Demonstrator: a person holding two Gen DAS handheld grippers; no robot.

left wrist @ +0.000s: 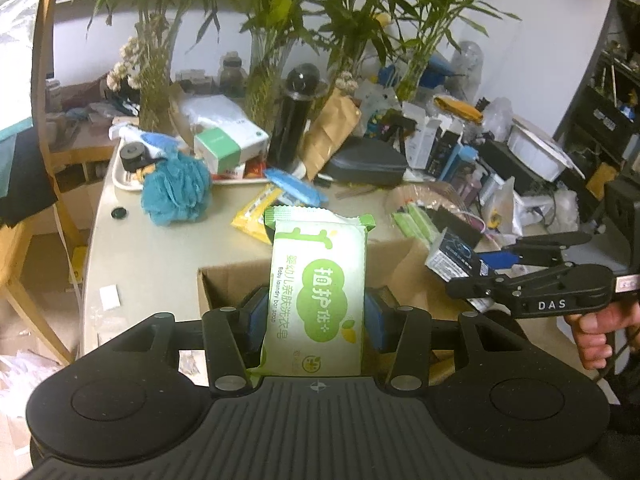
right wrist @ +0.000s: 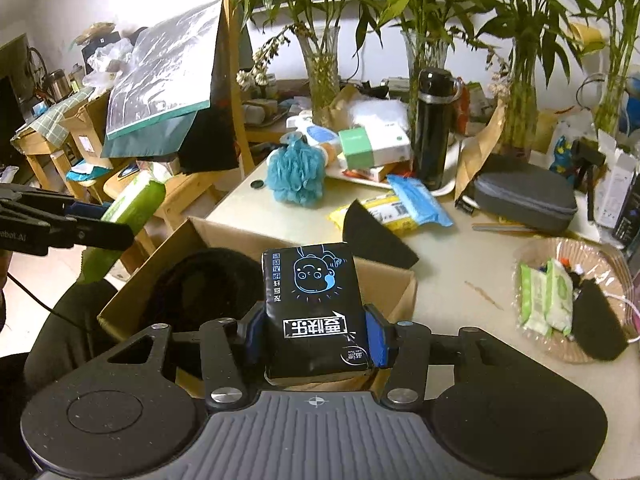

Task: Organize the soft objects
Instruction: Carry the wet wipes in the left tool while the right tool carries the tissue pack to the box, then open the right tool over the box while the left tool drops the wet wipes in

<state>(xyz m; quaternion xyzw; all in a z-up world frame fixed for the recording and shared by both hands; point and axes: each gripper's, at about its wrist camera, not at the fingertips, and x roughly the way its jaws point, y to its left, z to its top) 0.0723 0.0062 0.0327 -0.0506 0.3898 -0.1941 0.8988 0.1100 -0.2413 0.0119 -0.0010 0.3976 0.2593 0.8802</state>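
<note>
Cluttered beige table (right wrist: 460, 280) under bamboo plants (left wrist: 280, 8), open cardboard box (right wrist: 384, 280) at its near edge, your left gripper (left wrist: 316, 314) clamping a green soap packet (left wrist: 318, 280) above it, your right gripper (right wrist: 316, 334) clamping a black tissue pack (right wrist: 314, 304) over the box.

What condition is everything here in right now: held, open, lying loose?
Left hand-held gripper: shut on green-and-white soap packet.
Right hand-held gripper: shut on black tissue pack.
Brown cardboard box: open, something dark inside.
Blue mesh bath sponge: lying loose on table.
Black flask: upright, capped.
</note>
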